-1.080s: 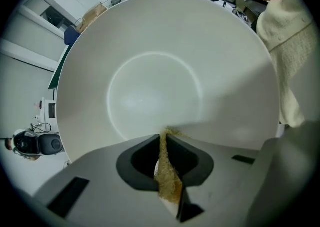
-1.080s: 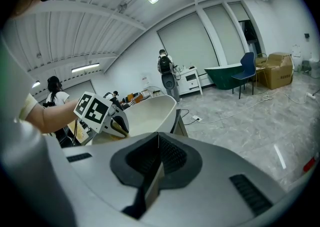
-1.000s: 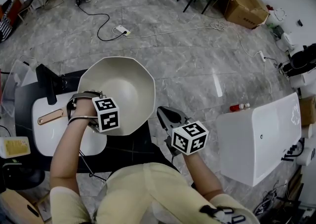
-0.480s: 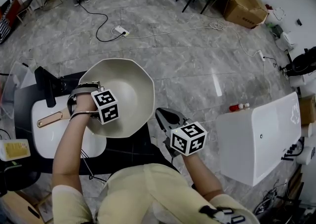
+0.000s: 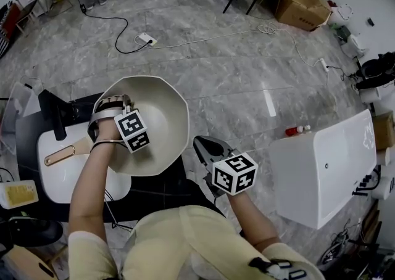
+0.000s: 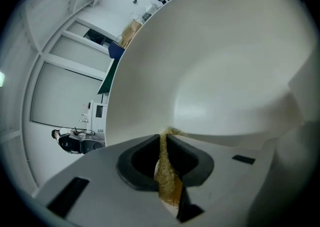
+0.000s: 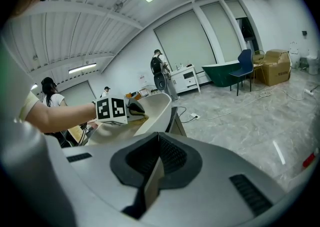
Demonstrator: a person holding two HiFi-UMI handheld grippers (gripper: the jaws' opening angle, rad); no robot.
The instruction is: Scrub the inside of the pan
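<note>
- Your left gripper is clamped on a thin golden scrub pad, whose tip touches the inner wall of the pan.
- Your right gripper is pressed shut on nothing, at 4 o'clock from the pan.
- The pan sits tilted over the white sink, its copper handle pointing to 8 o'clock.
- Expect a stiff, smooth, probably slick pan that may slide under pressure, so steady it by the handle. The pad looks soft and will bend.
- Only the left gripper view shows the pinched pad. The head view hides it behind the cube.
</note>
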